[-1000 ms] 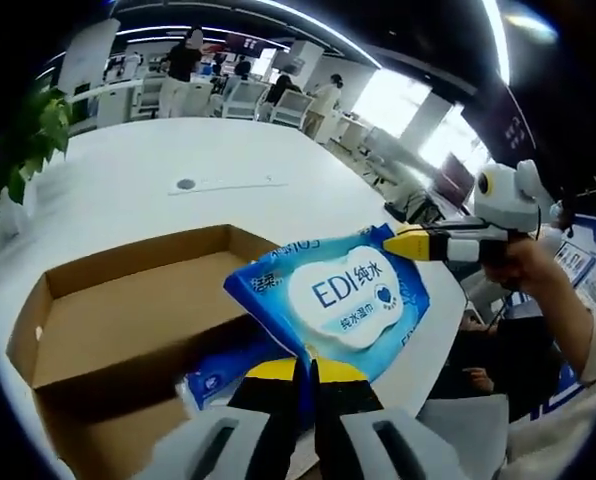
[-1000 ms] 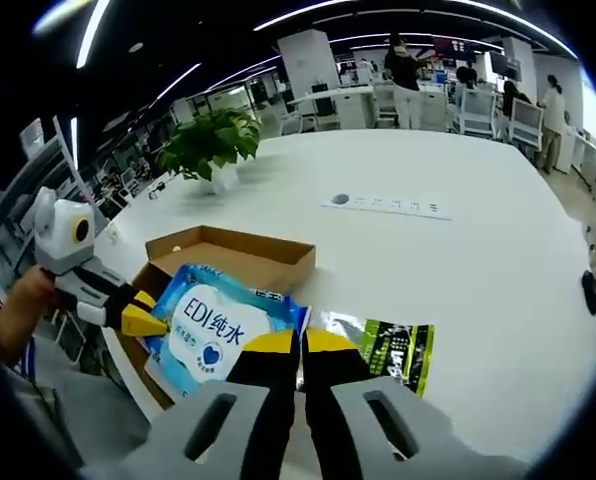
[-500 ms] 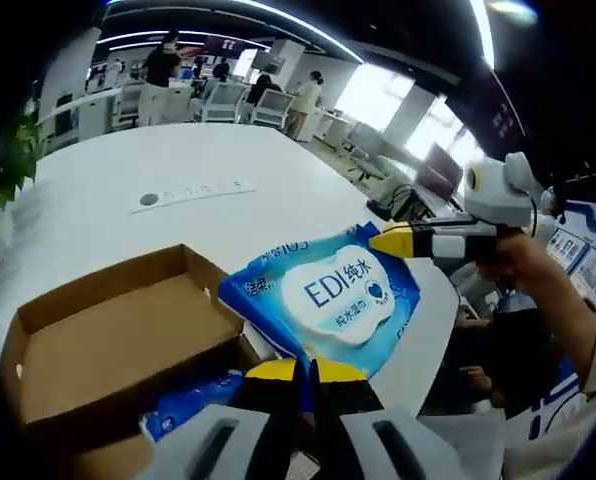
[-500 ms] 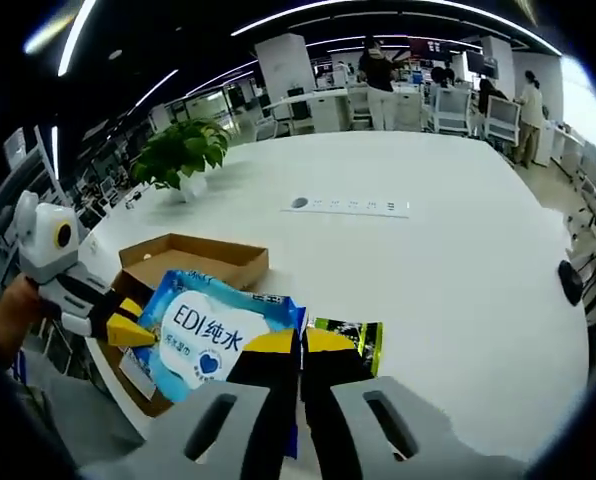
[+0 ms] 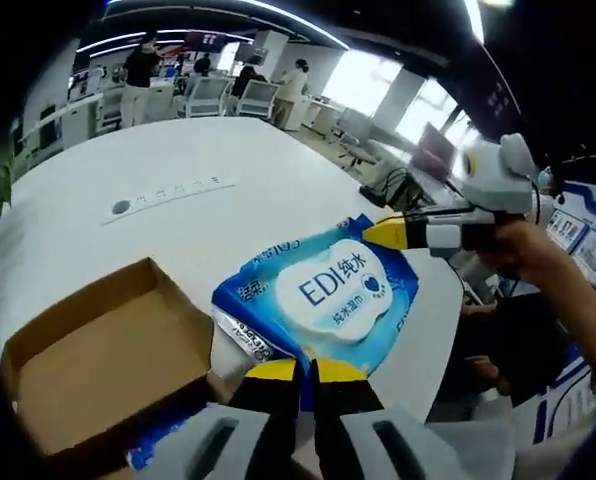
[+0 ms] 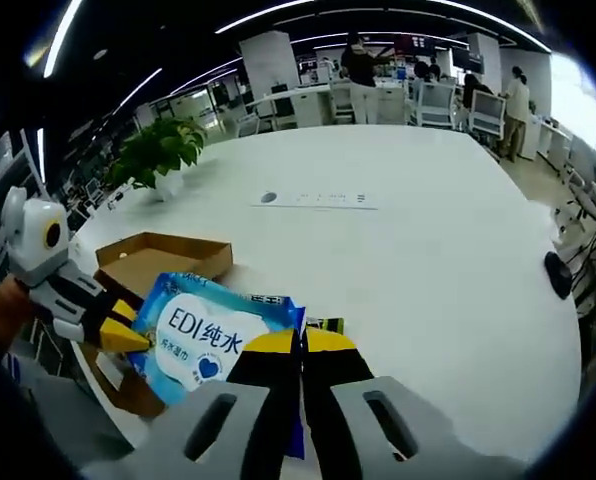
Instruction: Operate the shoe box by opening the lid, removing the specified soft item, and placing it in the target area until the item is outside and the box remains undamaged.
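Note:
A blue soft pack of wet wipes (image 5: 326,293) with a white label is held up above the table between both grippers. My left gripper (image 5: 299,372) is shut on its near edge. My right gripper (image 5: 380,234), held by a hand, is shut on its far corner. In the right gripper view the same pack (image 6: 200,331) lies left of my right gripper (image 6: 300,344), and the left gripper (image 6: 124,339) pinches its left corner. The open brown shoe box (image 5: 86,362) sits on the table, left of the pack, also seen as the box (image 6: 154,260).
A second blue pack (image 5: 168,441) lies by the box's near side. A green and black packet (image 6: 324,325) peeks out behind the jaws. The white table (image 6: 408,250) carries a power strip (image 6: 314,199) and a potted plant (image 6: 158,150). People and chairs stand far behind.
The wipes pack, still gripped by both grippers, has been carried away from the box toward the open table. The box now sits farther left and lower in the left gripper view.

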A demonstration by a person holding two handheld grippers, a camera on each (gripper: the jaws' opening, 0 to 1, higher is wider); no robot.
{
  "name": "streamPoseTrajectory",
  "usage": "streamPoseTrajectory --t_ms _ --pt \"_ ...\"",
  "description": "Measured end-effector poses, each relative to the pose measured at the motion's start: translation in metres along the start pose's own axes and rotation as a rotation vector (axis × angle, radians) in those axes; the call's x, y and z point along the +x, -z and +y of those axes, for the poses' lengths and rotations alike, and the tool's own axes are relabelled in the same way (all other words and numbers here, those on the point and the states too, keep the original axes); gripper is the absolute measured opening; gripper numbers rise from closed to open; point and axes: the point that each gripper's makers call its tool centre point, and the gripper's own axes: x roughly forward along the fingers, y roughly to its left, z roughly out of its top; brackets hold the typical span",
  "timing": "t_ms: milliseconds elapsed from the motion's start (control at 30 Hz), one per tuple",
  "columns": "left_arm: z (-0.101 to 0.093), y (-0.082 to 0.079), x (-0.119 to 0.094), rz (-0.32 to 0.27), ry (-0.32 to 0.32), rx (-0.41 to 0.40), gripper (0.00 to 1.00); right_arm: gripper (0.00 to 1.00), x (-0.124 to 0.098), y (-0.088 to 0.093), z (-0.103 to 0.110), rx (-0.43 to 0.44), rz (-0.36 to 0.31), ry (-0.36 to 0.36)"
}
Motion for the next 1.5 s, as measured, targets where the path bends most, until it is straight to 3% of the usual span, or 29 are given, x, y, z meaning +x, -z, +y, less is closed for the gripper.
streamPoseTrajectory --t_ms 567,933,1500 --pt "0.013 0.015 0.043 0.139 -0.071 0.115 0.03 0.0 0.038 0.026 -0.024 0.0 0.057 0.027" --pt "0.028 0.021 0.053 0.202 -0.149 0.243 0.03 0.0 0.061 0.036 -0.027 -0.006 0.08 0.014" --pt "0.036 0.03 0.065 0.257 -0.193 0.358 0.03 0.0 0.079 0.042 -0.03 -0.073 0.103 0.014"
